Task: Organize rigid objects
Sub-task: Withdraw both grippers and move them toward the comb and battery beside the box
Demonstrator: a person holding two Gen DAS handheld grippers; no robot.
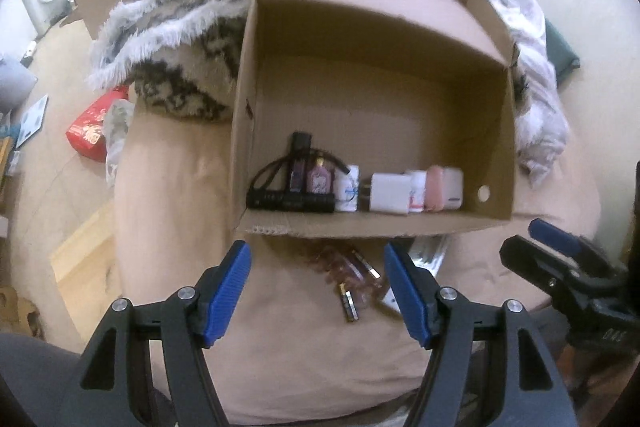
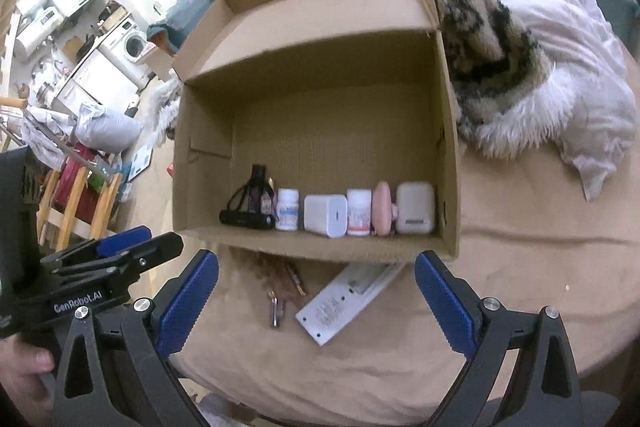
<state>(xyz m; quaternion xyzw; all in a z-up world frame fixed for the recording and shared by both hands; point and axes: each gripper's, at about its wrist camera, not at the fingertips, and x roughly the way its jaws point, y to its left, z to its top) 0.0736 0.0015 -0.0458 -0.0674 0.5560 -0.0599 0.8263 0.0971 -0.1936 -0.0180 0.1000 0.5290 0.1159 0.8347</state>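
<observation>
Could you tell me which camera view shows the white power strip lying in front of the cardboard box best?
The right wrist view: the white power strip lies mostly exposed below the cardboard box. In the left wrist view, only slivers show, hidden behind the left tool.

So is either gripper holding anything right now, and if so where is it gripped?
Nothing is held. The left gripper and right gripper are both open, with only the bed sheet showing between their fingers.
</observation>
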